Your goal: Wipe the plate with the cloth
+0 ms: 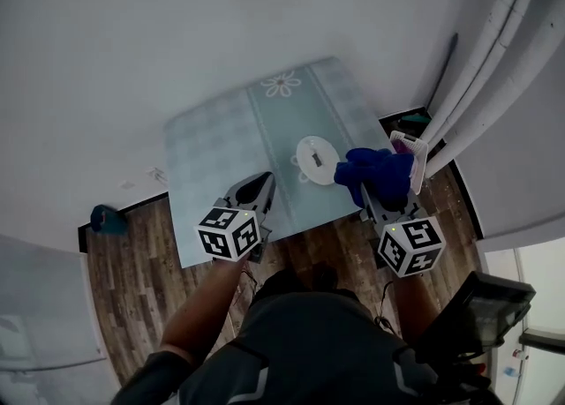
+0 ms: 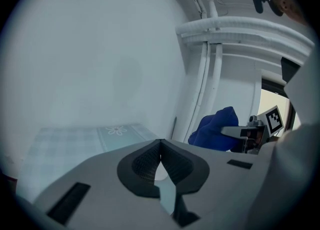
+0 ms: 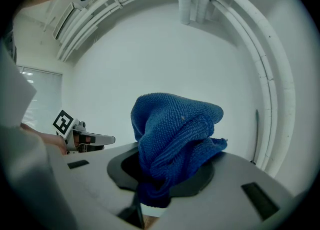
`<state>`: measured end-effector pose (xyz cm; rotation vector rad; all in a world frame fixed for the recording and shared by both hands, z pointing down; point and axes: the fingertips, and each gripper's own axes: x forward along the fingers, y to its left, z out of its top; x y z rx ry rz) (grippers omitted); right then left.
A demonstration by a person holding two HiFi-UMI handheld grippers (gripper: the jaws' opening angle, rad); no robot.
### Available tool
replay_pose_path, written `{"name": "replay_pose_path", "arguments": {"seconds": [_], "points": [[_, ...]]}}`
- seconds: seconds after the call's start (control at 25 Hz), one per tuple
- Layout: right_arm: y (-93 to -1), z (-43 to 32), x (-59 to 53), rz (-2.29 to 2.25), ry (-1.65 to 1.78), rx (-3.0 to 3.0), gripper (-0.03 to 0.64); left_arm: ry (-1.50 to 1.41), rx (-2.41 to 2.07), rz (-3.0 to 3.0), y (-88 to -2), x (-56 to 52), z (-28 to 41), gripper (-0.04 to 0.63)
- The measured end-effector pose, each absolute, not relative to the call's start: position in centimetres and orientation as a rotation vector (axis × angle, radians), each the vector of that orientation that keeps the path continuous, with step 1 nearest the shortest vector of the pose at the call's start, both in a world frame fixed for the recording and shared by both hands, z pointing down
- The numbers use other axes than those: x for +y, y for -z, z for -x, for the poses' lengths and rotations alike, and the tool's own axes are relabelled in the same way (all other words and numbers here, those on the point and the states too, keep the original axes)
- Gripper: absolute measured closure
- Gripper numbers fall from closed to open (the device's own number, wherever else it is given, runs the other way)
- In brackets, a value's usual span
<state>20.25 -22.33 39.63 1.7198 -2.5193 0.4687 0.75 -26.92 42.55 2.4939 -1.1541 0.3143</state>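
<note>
A small white plate point(image 1: 315, 158) lies on the pale blue-green tablecloth point(image 1: 221, 143), near the table's front right. Just right of the plate, a bunched blue cloth point(image 1: 376, 174) hangs from my right gripper point(image 1: 378, 193), which is shut on it. In the right gripper view the cloth point(image 3: 175, 136) fills the jaws and hides the fingertips of that gripper point(image 3: 157, 171). My left gripper point(image 1: 262, 183) hovers over the table's front edge, left of the plate. In its own view the left gripper point(image 2: 160, 145) is shut, the pads touching with nothing between them.
A pink-and-white box point(image 1: 411, 153) stands at the table's right edge. White pipes point(image 1: 494, 50) run down the wall at right, with a dark stick point(image 1: 447, 61) leaning nearby. A teal object point(image 1: 106, 218) lies on the wood floor at left.
</note>
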Motion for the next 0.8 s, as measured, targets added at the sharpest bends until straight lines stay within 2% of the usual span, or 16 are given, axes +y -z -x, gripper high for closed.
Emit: {"name": "replay_pose_path", "arguments": {"seconds": [0.36, 0.8], "points": [[-42.8, -19.4, -26.4, -1.675, -0.506, -2.476, 0.517, -0.391, -1.139, -2.454, -46.1, -32.1, -0.5, 0.586], [-48.6, -18.2, -31.6, -1.596, -0.583, -2.364, 0.517, -0.56, -0.99, -2.422, -52.3, -40.7, -3.6, 0.584]]}}
